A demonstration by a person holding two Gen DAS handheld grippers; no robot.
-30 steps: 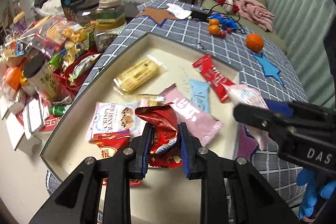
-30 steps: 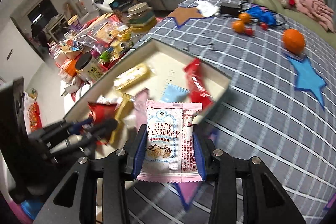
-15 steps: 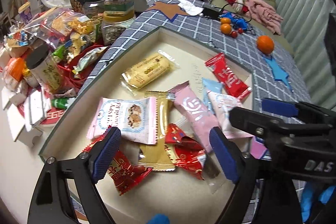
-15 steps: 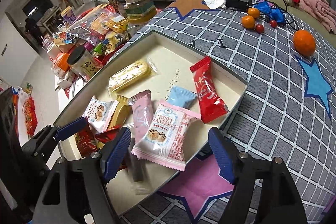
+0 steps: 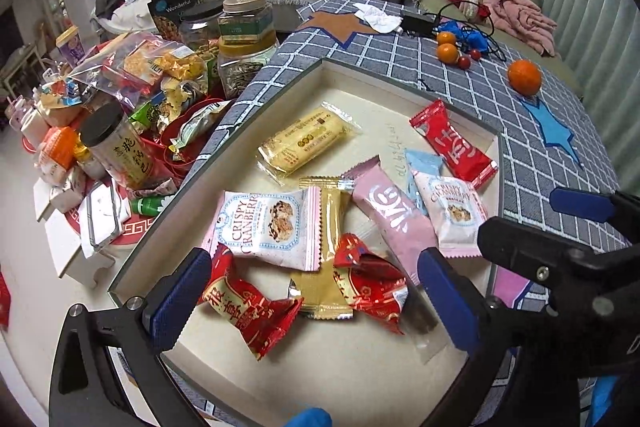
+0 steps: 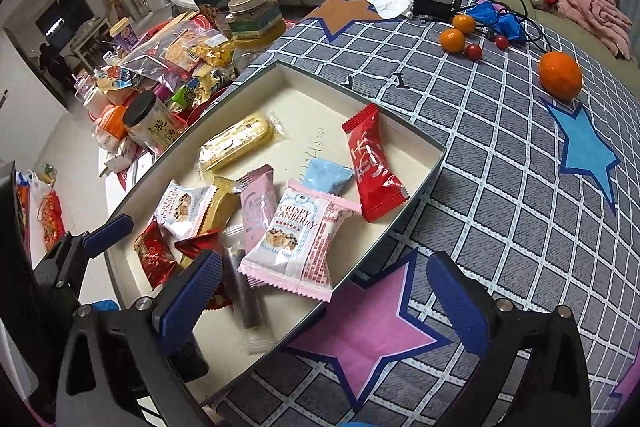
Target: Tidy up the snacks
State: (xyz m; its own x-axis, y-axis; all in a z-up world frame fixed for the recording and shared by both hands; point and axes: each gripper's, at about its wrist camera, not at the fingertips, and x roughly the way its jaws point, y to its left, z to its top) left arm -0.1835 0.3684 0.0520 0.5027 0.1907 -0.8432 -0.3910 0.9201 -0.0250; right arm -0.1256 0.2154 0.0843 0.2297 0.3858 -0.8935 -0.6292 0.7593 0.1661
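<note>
Now that both tongs, left (image 5: 312,297) & right (image 6: 324,301), are opening w/ nothing gripped, red pack (image 5: 370,283) & cranberry pack (image 6: 298,237) lie dropped in the tray (image 6: 404,217).

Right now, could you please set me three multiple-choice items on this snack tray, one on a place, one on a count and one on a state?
1. Where does the long red packet lie?
A. In the tray, near its far right corner
B. On the pink star
C. Beside the jars

2. How many "Crispy Cranberry" packets are in the tray?
A. One
B. Two
C. Four

3. How do the jaws of the right gripper stand?
A. Shut on a packet
B. Shut on nothing
C. Wide apart, opening, gripping nothing

Answers: 1 A, it rests inside the tray wall by the light blue packet. 2 B, one lies to the left, another to the right. 3 C, both pads stand clear of every packet.
</note>
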